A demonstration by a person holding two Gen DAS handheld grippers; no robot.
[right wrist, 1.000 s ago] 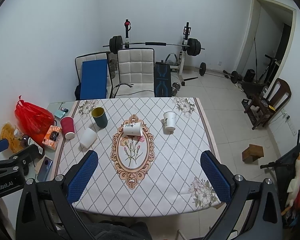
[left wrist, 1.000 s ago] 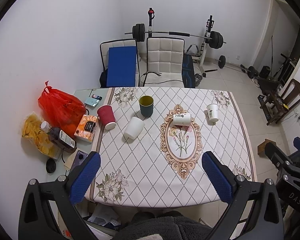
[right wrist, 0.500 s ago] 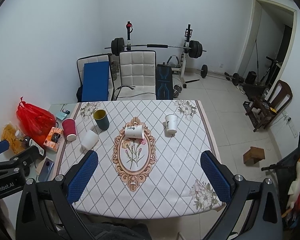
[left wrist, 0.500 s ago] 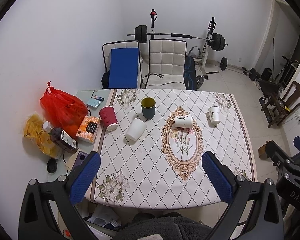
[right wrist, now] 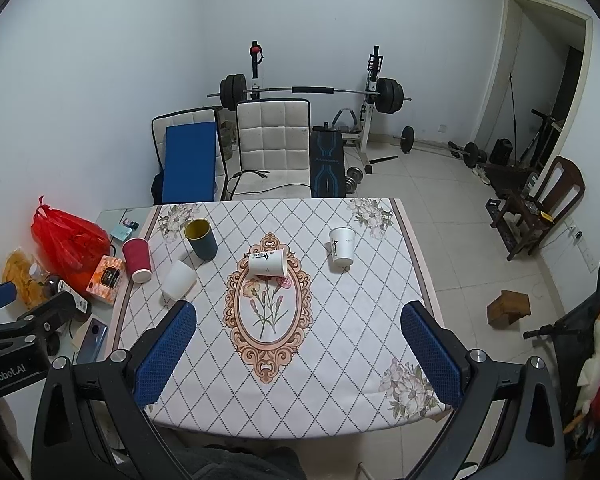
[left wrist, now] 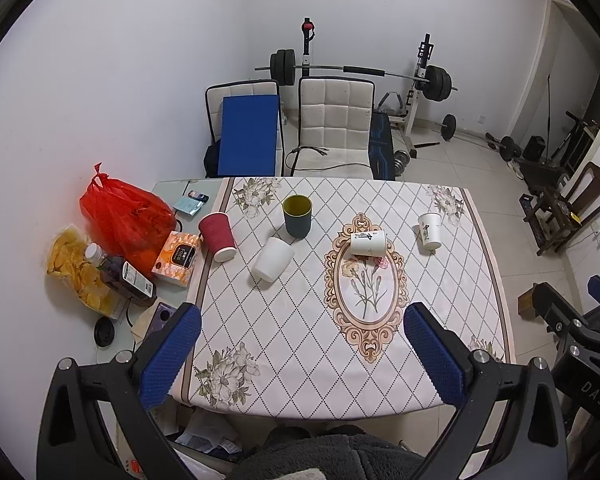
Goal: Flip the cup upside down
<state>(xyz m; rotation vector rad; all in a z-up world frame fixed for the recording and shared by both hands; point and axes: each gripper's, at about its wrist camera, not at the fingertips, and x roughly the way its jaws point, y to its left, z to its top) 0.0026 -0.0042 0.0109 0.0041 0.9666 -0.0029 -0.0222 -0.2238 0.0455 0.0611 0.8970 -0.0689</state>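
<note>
Several cups stand on the patterned tablecloth [left wrist: 300,320]. A dark green cup [left wrist: 297,216] stands upright with its mouth up. A red paper cup [left wrist: 217,236] and a plain white cup [left wrist: 273,259] stand upside down. A printed white cup [left wrist: 367,243] lies on its side on the oval motif. Another printed white cup [left wrist: 429,230] stands upright at the right. They also show in the right wrist view: green [right wrist: 201,239], red [right wrist: 137,259], plain white [right wrist: 179,279], lying [right wrist: 268,263], right [right wrist: 342,245]. My left gripper [left wrist: 300,354] and right gripper [right wrist: 300,354] are open, empty, high above the near table edge.
Left of the cloth lie a red plastic bag [left wrist: 124,216], an orange box [left wrist: 178,253], a dark bottle [left wrist: 120,274], a bag of chips [left wrist: 74,268] and a phone [right wrist: 92,340]. Two chairs [left wrist: 332,128] and a barbell rack [left wrist: 360,72] stand behind the table.
Both grippers have drawn back and up from the table, so it looks smaller and farther. The cups have not moved. Both grippers stay open.
</note>
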